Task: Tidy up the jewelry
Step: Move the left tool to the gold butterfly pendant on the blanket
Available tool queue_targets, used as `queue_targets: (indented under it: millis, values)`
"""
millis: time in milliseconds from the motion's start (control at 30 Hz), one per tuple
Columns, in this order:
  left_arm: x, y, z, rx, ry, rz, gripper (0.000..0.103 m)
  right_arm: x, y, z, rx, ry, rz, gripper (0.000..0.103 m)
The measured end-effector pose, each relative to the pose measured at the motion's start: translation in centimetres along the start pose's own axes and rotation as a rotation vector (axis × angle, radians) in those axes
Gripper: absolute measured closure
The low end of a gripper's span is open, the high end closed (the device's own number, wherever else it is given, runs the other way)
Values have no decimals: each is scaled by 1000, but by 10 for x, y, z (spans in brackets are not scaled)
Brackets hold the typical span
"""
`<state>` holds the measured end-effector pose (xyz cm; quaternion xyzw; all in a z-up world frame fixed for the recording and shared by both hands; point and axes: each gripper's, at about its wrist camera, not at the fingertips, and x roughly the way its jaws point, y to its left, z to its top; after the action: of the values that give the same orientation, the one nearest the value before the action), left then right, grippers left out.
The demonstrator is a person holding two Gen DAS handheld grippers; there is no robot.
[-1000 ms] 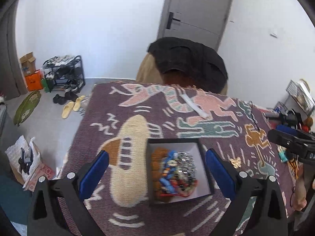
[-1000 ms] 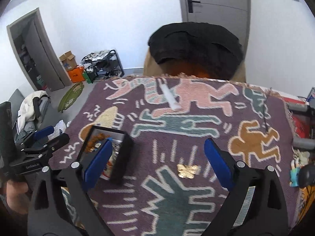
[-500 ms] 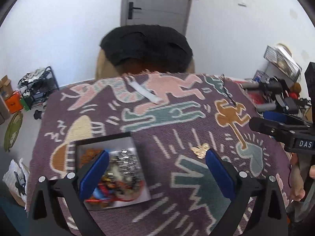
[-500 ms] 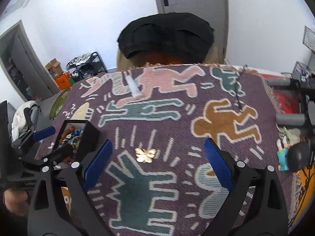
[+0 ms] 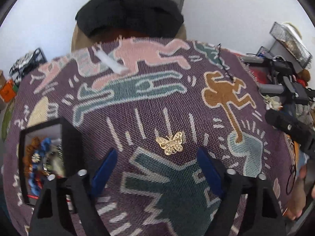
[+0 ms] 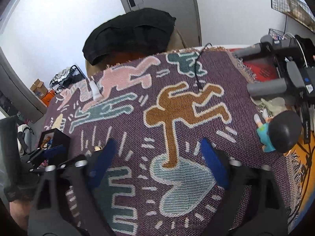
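While both hands sweep rightward over the table, the scene reads:
Cloth: purple woven throw with cartoon figures [image 5: 137, 118], framed closer than a second ago.
Box: black square jewellery box [image 5: 69, 135], heaped with beads, now left of the fingers.
Left gripper [image 5: 157, 163]: jaws just narrowing, unclenched, empty, brooch ahead.
Right gripper [image 6: 157, 157]: also narrowing, holding nothing.
Brooch: gold filigree butterfly brooch [image 5: 170, 142], loose on the cloth; the right view shows only a sliver.
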<state>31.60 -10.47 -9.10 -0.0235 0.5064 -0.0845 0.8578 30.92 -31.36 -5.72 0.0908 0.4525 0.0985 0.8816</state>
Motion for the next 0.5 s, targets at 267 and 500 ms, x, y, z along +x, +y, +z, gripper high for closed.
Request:
queue_targets:
  millis: [267, 500]
  values:
    - [25, -15, 5, -30, 30, 44, 28, 22, -16, -10, 40, 30, -10, 31]
    - [50, -26, 10, -39, 52, 84, 38, 24, -42, -12, 114, 13, -19, 39]
